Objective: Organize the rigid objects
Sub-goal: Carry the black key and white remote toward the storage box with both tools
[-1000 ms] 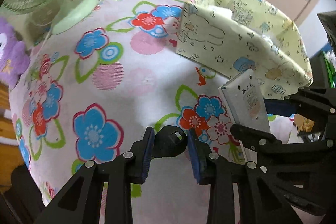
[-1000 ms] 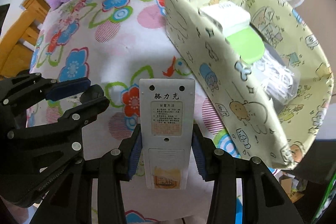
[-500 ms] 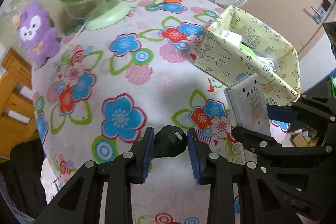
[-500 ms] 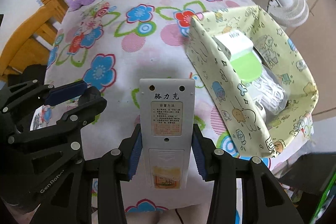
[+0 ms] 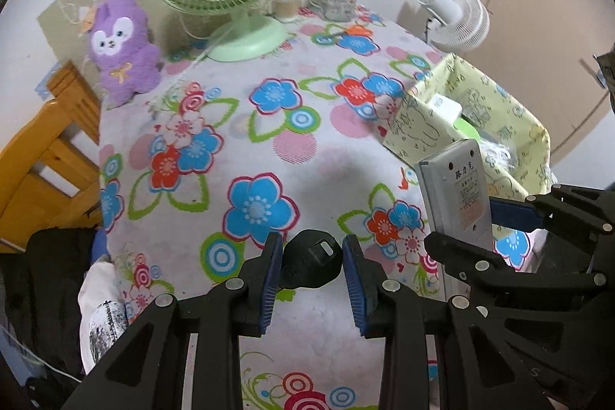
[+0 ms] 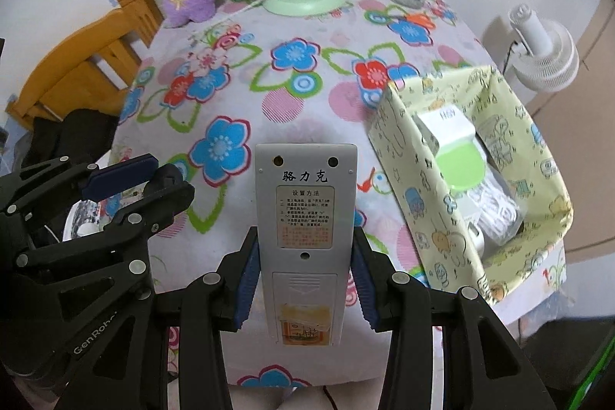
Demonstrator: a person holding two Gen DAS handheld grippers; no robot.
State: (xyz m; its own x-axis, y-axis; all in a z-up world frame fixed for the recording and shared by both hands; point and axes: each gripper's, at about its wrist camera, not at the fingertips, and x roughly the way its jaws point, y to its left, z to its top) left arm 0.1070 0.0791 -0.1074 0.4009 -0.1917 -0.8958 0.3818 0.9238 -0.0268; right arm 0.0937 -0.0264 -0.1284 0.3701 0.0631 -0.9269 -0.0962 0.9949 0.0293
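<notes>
Pinching a black plug [image 5: 312, 259] and grey remote [image 6: 305, 237] — both tongs [image 5: 312, 269] [image 6: 305, 289] clamped — above bare tablecloth [image 5: 269, 148].

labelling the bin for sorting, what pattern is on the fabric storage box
Pale yellow fabric storage box printed with small cartoon animal doodles; clearest in the right wrist view.

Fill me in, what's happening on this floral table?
A person works two tools. The left hand-held gripper is shut on a small black object; the right hand-held gripper clamps a grey remote, back side up. Both hang above the tablecloth, beside the yellow fabric bin, which already holds a few items.
</notes>
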